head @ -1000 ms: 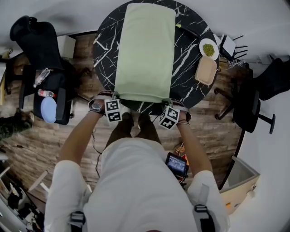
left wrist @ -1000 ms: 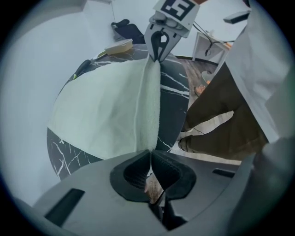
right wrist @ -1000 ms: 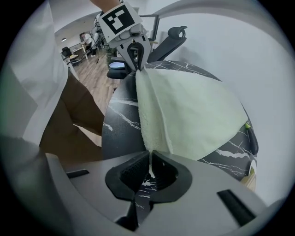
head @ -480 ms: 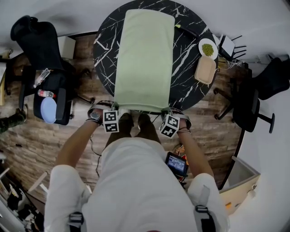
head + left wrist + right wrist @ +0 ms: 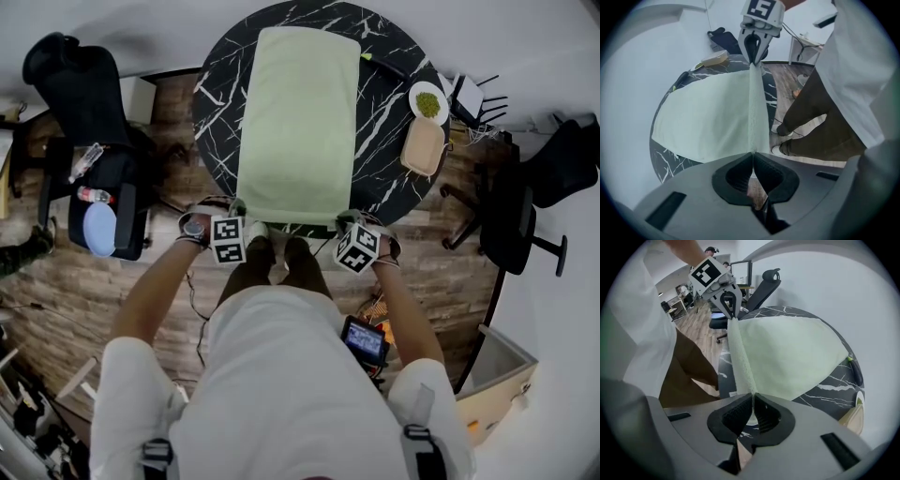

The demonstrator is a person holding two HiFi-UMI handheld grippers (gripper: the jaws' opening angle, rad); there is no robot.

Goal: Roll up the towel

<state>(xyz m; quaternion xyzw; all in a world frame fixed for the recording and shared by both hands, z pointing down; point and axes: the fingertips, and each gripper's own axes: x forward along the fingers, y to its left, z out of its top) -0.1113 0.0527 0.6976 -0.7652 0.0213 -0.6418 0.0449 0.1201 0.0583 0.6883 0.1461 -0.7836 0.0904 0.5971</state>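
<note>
Start of roll. Towel [image 5: 298, 122] spread flat along worktop [image 5: 384, 141], near edge taut between grippers. Left gripper [image 5: 752, 157] and right gripper [image 5: 753, 399] clamped on near corners. Next, probably: turn edge over toward far end, both sides level.

The left gripper [image 5: 240, 212] and right gripper [image 5: 345, 218] lifted the towel [image 5: 300, 122] by its near corners; it slid toward the table's [image 5: 394, 141] near edge

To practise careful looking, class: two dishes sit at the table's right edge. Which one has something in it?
The small round white dish, holding a green heap. The tan oblong tray beside it looks empty.
</note>
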